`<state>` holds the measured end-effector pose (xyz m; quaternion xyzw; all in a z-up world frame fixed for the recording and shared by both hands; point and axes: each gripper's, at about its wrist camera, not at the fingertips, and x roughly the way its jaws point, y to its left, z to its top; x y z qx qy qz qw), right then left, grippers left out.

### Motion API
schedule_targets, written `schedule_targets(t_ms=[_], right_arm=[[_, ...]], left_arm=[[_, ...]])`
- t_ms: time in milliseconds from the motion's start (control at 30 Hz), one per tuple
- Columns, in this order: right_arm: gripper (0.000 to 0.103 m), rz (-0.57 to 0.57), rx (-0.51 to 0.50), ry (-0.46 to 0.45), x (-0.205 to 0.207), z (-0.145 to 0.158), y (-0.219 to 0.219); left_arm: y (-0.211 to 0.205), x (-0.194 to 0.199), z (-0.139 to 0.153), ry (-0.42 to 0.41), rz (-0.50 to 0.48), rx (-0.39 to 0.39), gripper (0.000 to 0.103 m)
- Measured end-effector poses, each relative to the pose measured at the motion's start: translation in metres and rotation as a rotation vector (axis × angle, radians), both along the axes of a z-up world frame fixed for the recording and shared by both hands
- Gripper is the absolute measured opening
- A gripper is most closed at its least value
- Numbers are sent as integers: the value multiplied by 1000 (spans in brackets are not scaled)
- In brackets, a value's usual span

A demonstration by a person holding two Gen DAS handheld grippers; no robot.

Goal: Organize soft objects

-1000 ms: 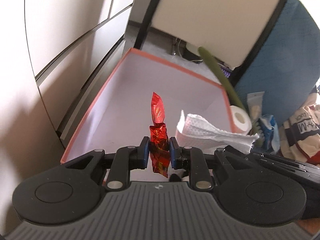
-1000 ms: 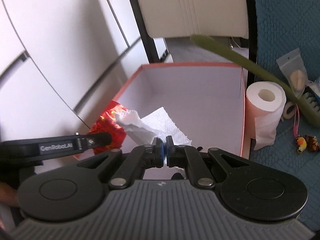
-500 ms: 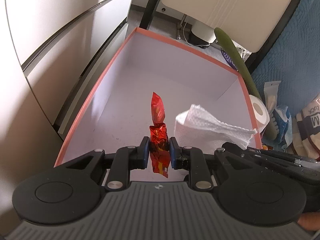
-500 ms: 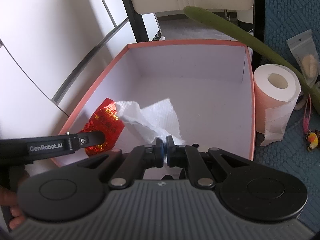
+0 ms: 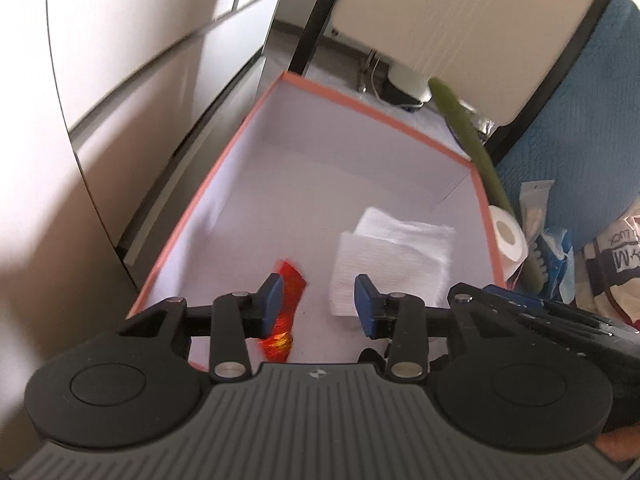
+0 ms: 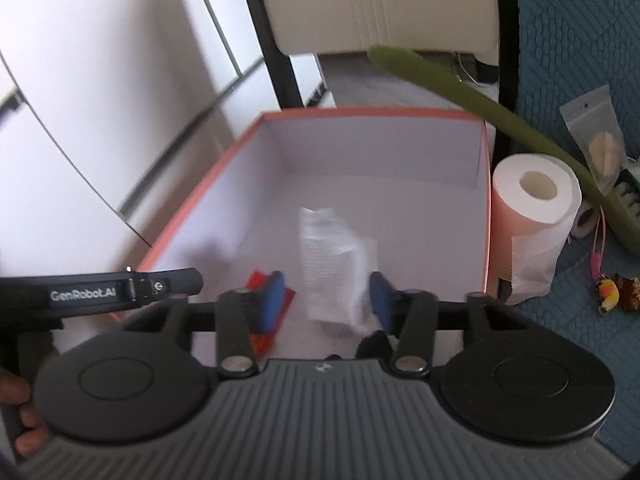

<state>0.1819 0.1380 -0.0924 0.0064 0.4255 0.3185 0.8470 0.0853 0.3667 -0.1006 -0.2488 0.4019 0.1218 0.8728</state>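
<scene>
Red wrapper (image 5: 289, 300) lengthwise in box (image 5: 376, 110), blurred

A: Where does the left wrist view sit?
B: Just behind the left tool (image 5: 319, 300), tilted steeply down into the orange-rimmed box (image 5: 200, 196), close above its near end, wall panels at the left.
A: And the right wrist view?
B: Behind the right tool (image 6: 326, 300), same downward tilt, a little further right, taking in the paper roll (image 6: 534, 210) beside the box (image 6: 487, 200).
A: What do they share?
B: The box interior, the white tissue (image 5: 394, 252) (image 6: 332, 268), the roll (image 5: 507, 236) and the green stalk (image 5: 468, 128) (image 6: 472, 96).
</scene>
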Motion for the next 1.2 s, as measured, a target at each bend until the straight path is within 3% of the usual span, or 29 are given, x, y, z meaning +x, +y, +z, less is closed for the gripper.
schedule_targets(t_ms=[633, 1200], right_arm=[[51, -40, 72, -124, -59, 59, -77], [51, -175, 80, -177, -91, 69, -183]], left_arm=[[-84, -51, 67, -143, -85, 78, 45], [-181, -57, 79, -174, -220, 75, 45]])
